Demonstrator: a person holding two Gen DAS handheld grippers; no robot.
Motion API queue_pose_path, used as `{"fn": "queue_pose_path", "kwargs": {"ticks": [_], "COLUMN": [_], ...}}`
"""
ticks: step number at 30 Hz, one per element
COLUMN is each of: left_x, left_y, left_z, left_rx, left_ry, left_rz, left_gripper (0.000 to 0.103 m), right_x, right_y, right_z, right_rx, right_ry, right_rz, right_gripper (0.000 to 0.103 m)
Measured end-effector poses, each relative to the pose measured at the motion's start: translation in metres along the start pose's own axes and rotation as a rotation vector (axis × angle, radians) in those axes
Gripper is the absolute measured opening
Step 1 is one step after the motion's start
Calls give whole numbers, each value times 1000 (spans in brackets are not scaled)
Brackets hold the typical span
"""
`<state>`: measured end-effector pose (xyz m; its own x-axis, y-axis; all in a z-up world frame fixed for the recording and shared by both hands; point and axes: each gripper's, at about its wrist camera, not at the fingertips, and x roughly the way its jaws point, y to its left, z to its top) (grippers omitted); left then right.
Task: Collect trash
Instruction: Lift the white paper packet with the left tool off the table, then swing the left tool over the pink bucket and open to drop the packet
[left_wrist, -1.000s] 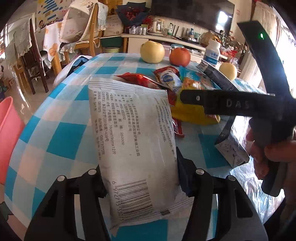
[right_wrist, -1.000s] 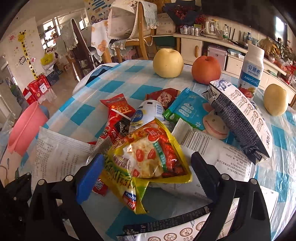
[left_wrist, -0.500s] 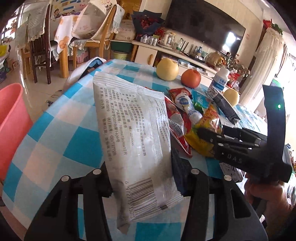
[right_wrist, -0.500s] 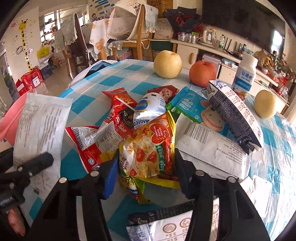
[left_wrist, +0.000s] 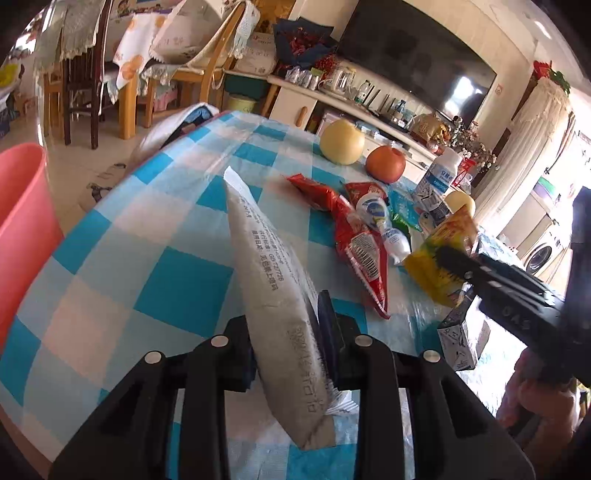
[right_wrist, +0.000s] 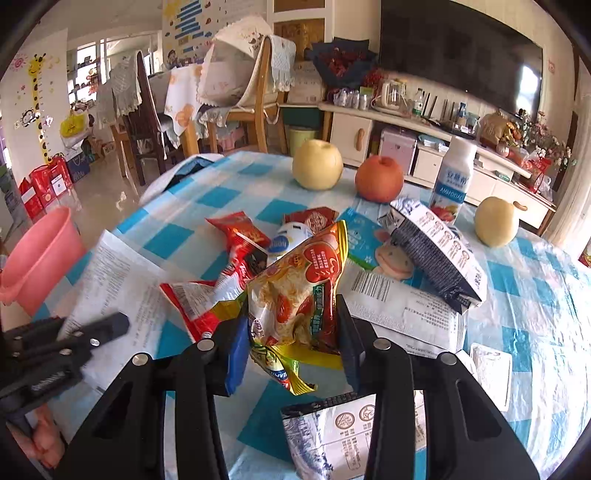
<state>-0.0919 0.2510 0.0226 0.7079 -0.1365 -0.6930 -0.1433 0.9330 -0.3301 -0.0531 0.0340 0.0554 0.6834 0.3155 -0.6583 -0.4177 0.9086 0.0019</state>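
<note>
Two wrappers are lifted at once for the pink bin (right_wrist: 40, 258) standing off the table's left edge: the left gripper (left_wrist: 286, 343) is closing on a white wrapper (left_wrist: 273, 288), the right gripper (right_wrist: 291, 339) closing on a yellow snack bag (right_wrist: 299, 295), both pinched. More wrappers, fruit and a bottle crowd the blue-checked tablecloth (right_wrist: 535, 288) in a sunlit living room.

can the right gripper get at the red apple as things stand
Probably not yet: the right gripper is closing on a yellow snack bag, and a heap of wrappers lies before the red apple.
</note>
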Motion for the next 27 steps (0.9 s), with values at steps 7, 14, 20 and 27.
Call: {"fn": "queue_pose_path", "kwargs": {"ticks": [7, 14, 20, 27], "left_x": [-7, -28, -72, -114], "left_y": [6, 26, 70, 142], "left_z": [1, 10, 22, 25], "left_rx": [-28, -123, -253, -476], "left_ry": [-32, -123, -319, -517], "left_rz": [-43, -83, -18, 216], "left_gripper": [20, 17, 17, 17], "right_x": [-20, -34, -37, -17], "right_y": [18, 52, 101, 206], "right_z": [5, 21, 46, 84], "right_rx": [-6, -28, -62, -178], "right_ry": [-29, -52, -68, -72], "right_rz": [44, 119, 239, 414], "right_gripper": [43, 43, 43, 43]}}
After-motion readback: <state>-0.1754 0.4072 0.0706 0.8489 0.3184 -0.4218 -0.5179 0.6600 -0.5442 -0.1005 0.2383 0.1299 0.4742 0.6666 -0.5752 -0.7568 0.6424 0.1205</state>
